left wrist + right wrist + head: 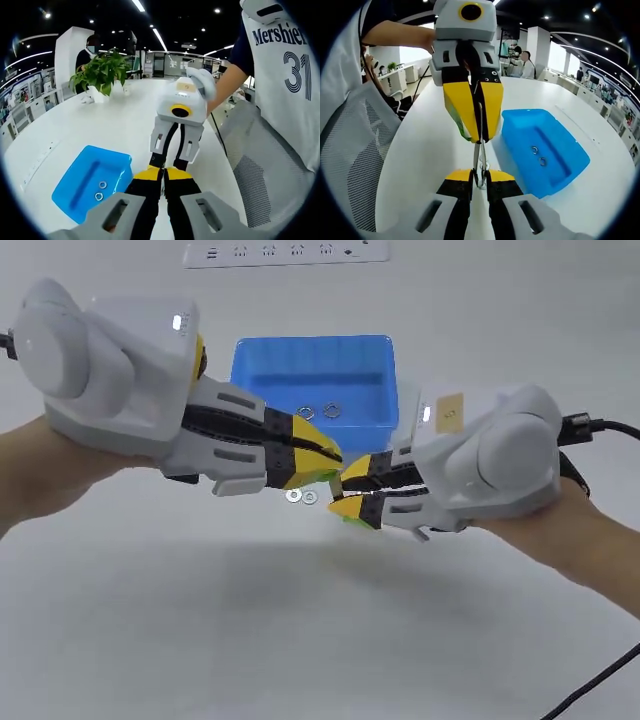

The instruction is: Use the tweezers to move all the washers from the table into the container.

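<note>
A blue container (pixel 315 375) stands at the back of the white table with two washers (pixel 318 412) lying in it. Two more washers (pixel 301 497) lie on the table just in front of it, below the gripper tips. My left gripper (pixel 322 453) comes in from the left, my right gripper (pixel 346 490) from the right, and their yellow tips meet tip to tip. In the right gripper view, thin metal tweezers (pixel 479 160) run from the left gripper's shut jaws down into my right gripper (pixel 480 176), whose jaws are closed on them. The container (pixel 547 150) lies to their right.
A white power strip (pixel 285 252) lies along the table's far edge. A black cable (pixel 600 680) trails at the right. In the left gripper view a potted plant (pixel 102 72) stands far off on the table, and a mesh chair (pixel 270 175) sits beside the person.
</note>
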{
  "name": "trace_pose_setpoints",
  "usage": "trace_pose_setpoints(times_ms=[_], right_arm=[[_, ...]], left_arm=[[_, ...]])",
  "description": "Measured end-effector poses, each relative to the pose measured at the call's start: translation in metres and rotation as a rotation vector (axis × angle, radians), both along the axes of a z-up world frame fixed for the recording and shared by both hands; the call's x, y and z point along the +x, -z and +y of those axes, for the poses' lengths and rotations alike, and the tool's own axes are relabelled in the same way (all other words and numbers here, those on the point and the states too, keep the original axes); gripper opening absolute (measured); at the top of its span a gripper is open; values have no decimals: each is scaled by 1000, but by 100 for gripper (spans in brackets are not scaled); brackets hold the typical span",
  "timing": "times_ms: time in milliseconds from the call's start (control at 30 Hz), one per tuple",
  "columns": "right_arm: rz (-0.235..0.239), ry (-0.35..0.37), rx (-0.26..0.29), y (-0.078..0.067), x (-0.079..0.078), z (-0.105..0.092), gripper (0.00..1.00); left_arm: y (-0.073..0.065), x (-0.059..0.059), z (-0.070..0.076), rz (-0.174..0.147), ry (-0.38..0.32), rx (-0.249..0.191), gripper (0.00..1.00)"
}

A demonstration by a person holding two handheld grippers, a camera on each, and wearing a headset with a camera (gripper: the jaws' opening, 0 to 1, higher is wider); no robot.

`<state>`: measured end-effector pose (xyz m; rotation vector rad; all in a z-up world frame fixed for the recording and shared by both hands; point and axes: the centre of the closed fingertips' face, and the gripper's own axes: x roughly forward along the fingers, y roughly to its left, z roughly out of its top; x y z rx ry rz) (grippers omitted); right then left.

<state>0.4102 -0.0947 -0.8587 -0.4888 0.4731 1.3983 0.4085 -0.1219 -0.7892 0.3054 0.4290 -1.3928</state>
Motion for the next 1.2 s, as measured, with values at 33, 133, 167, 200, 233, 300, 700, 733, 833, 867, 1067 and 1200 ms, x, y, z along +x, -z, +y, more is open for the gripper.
trace_pose_setpoints(times_ms=[33, 133, 167, 200, 233, 300, 700, 733, 833, 867, 1067, 1200], right_arm=[[1, 0, -1, 0, 0, 0, 12], [3, -1, -6, -1, 0, -1, 12], [2, -5, -6, -1, 0, -2, 12], [-2, -6, -7, -2, 0, -3, 12], [-3, -8, -7, -2, 0, -4, 12], [-5, -10, -5, -3, 0, -5, 12], [6, -16, -6, -2, 0, -5, 10], [6, -15, -7, -2, -1, -6, 10], [5, -14, -7, -4, -2, -6, 10], [8, -11, 1, -7, -3, -6, 10], [-9, -21, 8, -19, -7, -3, 10], [-31, -30, 11, -28, -9, 0, 10]], left_arm=[[0, 0, 0, 3, 0, -1, 6], [0, 0, -1, 0, 3, -1, 6], [0, 0, -2, -2, 6, 0, 6], [0, 0, -2, -2, 5, -1, 6], [0, 0, -2, 0, 6, -1, 6], [0, 1, -3, -2, 5, -1, 6], [0, 1, -3, 8, 6, -3, 6], [0, 0, -3, 6, 8, -1, 6], [-2, -1, -1, -9, 9, 7, 6], [-5, -2, 0, -6, 12, 1, 6], [-15, -6, 3, -21, 19, 2, 6], [-25, -9, 6, -39, 28, 5, 6]])
